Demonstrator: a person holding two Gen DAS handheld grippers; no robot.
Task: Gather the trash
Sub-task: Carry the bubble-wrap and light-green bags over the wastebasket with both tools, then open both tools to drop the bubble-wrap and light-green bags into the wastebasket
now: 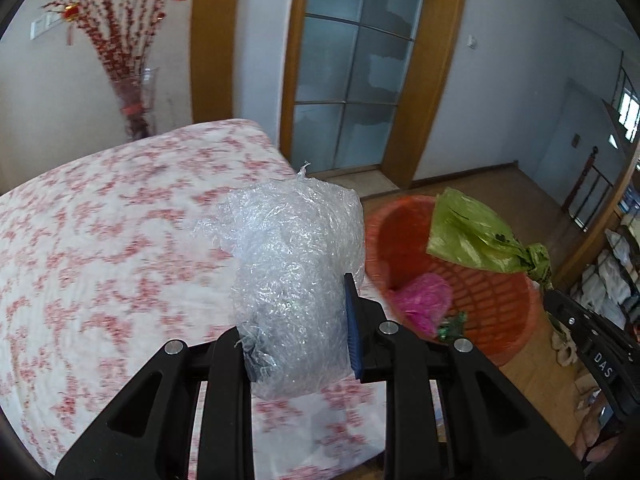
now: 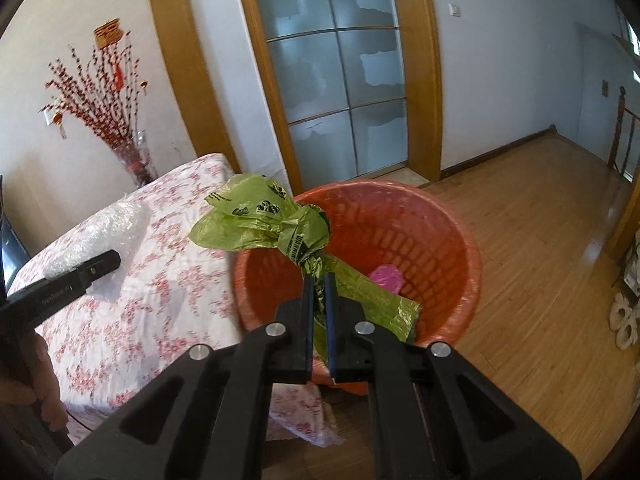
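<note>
Both grippers are clamped on trash. Left gripper [image 1: 298,320] has its jaws squeezed onto a crumpled wad of clear bubble wrap [image 1: 292,256], which bulges out above and between the blue-padded fingers [image 1: 354,328]. Seen from the left wrist, the wad hangs over the right edge of a table [image 1: 100,240] covered in a white cloth with red flowers, close to that edge and just left of the orange basket [image 1: 500,304].

Right gripper [image 2: 319,280] is clenched tight on the twisted neck of a green plastic bag [image 2: 256,216] with black print; the knotted bulk of the bag stands up above the fingertips, and a loose tail of it drapes down to the right of the jaws. In the right wrist view the bag sits over the near left rim of the orange basket [image 2: 460,240], which stands on the wooden floor [image 2: 540,260] just beside the table's corner [image 2: 132,280].

Inside the basket lies a crumpled pink bag [image 1: 420,304], and beside it a small green scrap [image 1: 452,326] near the bottom.

From the right wrist, the left gripper [image 2: 80,272] shows at the left edge, above the cloth, with bubble wrap [image 2: 112,224] around its tip. A vase of red-blossom branches [image 2: 132,160] stands behind the table's far corner, against the wall beside a frosted glass door [image 2: 340,80].
</note>
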